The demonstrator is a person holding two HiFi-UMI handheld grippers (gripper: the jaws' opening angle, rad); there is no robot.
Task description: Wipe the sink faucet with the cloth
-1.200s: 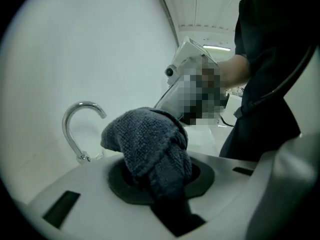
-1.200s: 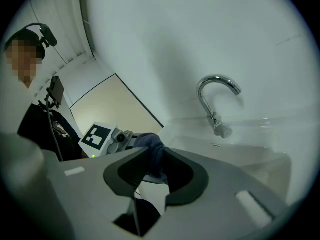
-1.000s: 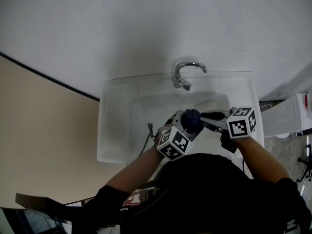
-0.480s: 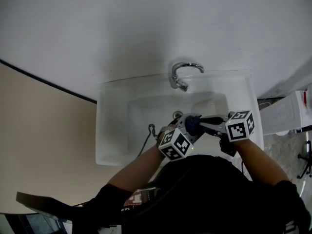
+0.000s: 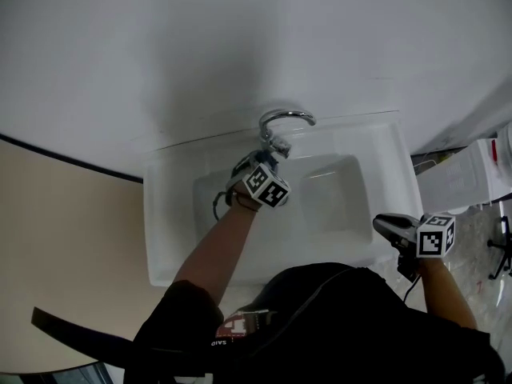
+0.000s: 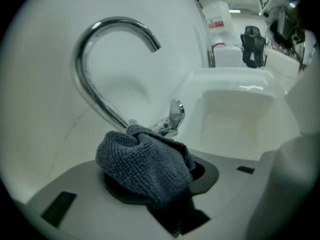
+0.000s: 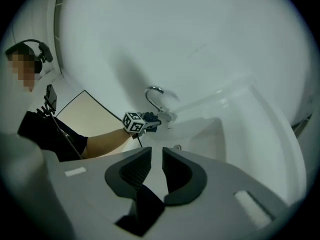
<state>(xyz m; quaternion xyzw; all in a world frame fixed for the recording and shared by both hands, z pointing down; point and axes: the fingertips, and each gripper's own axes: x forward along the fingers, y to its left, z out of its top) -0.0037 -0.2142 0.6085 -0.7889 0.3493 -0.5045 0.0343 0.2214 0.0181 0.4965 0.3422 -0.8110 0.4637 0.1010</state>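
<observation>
My left gripper point(image 5: 265, 163) is at the faucet point(image 6: 107, 29). Its jaws have just been closing and now clamp the bunched grey cloth point(image 6: 145, 164), which fills the gap between them. In the left gripper view the faucet's base and small lever point(image 6: 175, 115) sit at 12 o'clock, just beyond the cloth. The top of the wad looks to be touching the lower pipe, though I cannot be sure of contact. The gooseneck rises from there toward 11 o'clock and arches over to an outlet at 1 o'clock. Its long axis is therefore upright, and I judge the wipe should run up along that curve. In the head view the faucet stands at the 12 o'clock edge of the sink point(image 5: 384, 134). My right gripper point(image 7: 156, 154) waits well apart at the sink's 4 o'clock corner, its jaws nearly together with a slim gap and nothing between them. The left hand is plainly the nearer one.
</observation>
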